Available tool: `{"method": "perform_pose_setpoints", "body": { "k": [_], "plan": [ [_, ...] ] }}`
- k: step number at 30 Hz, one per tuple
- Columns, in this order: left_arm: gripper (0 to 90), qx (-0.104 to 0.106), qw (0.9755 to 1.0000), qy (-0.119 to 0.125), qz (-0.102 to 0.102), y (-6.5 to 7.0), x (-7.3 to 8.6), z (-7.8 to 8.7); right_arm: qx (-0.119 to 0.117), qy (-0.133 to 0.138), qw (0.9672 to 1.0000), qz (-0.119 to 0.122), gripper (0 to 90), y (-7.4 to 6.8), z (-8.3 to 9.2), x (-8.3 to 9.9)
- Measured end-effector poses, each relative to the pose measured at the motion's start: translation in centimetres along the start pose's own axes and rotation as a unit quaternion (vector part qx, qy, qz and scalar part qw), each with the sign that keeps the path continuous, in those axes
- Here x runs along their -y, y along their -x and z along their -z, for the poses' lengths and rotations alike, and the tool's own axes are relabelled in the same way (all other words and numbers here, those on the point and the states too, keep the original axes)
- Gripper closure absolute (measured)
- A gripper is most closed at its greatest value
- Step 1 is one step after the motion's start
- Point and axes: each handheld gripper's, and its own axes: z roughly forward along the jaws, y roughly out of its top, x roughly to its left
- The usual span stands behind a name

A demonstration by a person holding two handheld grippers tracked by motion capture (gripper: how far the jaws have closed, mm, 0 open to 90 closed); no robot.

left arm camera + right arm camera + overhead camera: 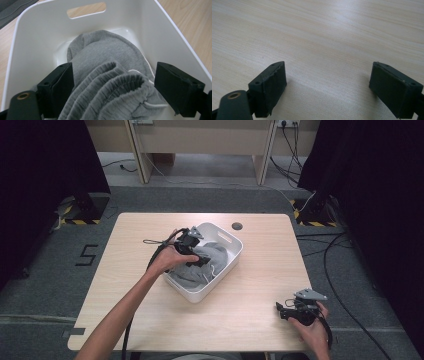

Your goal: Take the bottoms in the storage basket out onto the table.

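A white plastic bin (pixel 231 241) stands at the table's middle, with a grey sweat garment (pixel 212 256) bundled inside. My left gripper (pixel 194 254) reaches into the bin from its left side. In the left gripper view it (pixel 113 75) is open, its jaws wide apart on either side of the garment's (pixel 105 50) ribbed band. A white drawstring (pixel 148 80) runs by the right-hand jaw. The bin wall (pixel 45 27) with its handle slot rises behind. My right gripper (pixel 286 310) rests near the table's front right corner. Over bare wood (pixel 324 30) it (pixel 328 75) is open and holds nothing.
A round black grommet (pixel 237 226) sits in the light wooden table (pixel 260 285) near its far edge. Cables (pixel 340 250) lie on the grey floor to the right. Dark curtains hang at both sides.
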Motion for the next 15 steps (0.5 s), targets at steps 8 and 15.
{"method": "perform_pose_setpoints", "body": {
  "k": [8,15],
  "plan": [
    [15.2,0.017,0.9997,-0.01,-0.012,-0.4,-0.4,-1.5,0.0,0.001,1.0,0.002,14.6,0.0,0.0,0.0],
    [14.4,0.036,0.9991,-0.023,-0.004,-0.8,0.2,-2.7,0.0,0.0,1.0,0.002,14.7,0.0,0.0,0.0]
  ]
}}
